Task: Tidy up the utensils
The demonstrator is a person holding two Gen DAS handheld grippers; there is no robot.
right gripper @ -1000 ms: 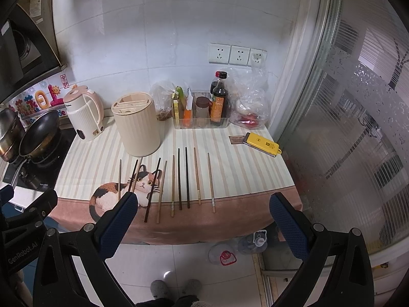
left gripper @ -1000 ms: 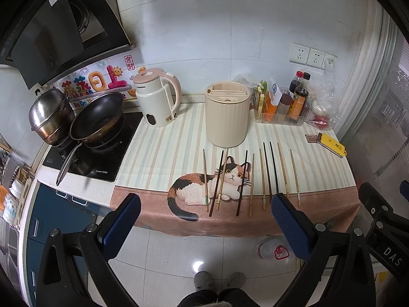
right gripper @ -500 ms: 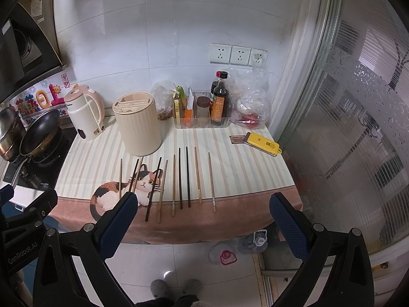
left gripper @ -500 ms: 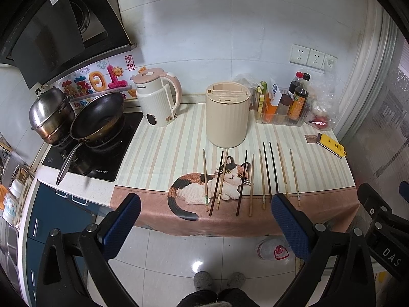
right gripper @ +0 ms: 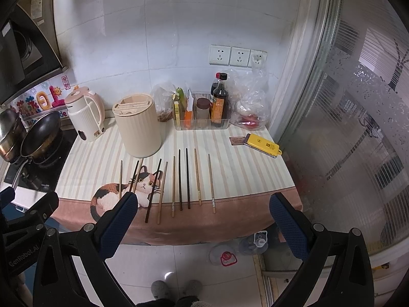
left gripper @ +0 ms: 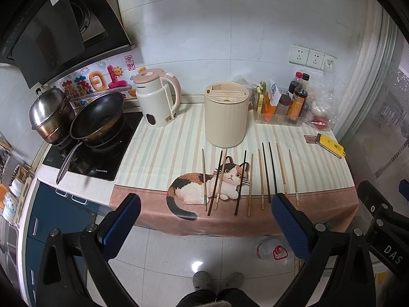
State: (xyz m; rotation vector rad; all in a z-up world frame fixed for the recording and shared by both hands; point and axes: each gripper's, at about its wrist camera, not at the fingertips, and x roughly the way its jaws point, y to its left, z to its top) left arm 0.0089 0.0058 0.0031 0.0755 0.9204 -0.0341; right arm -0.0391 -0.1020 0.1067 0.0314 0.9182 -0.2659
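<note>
Several chopsticks (left gripper: 250, 181) (right gripper: 180, 179), some dark and some light wood, lie side by side on the striped cat-print cloth (left gripper: 163, 153) near the counter's front edge. Behind them stands a cream round utensil holder (left gripper: 226, 116) (right gripper: 138, 125) with slots in its top. My left gripper (left gripper: 204, 220) is open and empty, held in front of the counter, short of the chopsticks. My right gripper (right gripper: 202, 217) is open and empty too, at a similar distance, more to the right.
A cream kettle (left gripper: 157, 99) stands left of the holder. A wok (left gripper: 98, 117) and steel pot (left gripper: 49, 113) sit on the hob at left. A clear tray of sauce bottles (left gripper: 281, 107), plastic bags and a yellow device (left gripper: 329, 148) are at right. A glass door (right gripper: 358, 128) flanks the counter.
Both grippers have drifted very slightly; the scene is otherwise the same and nothing on the counter has moved.
</note>
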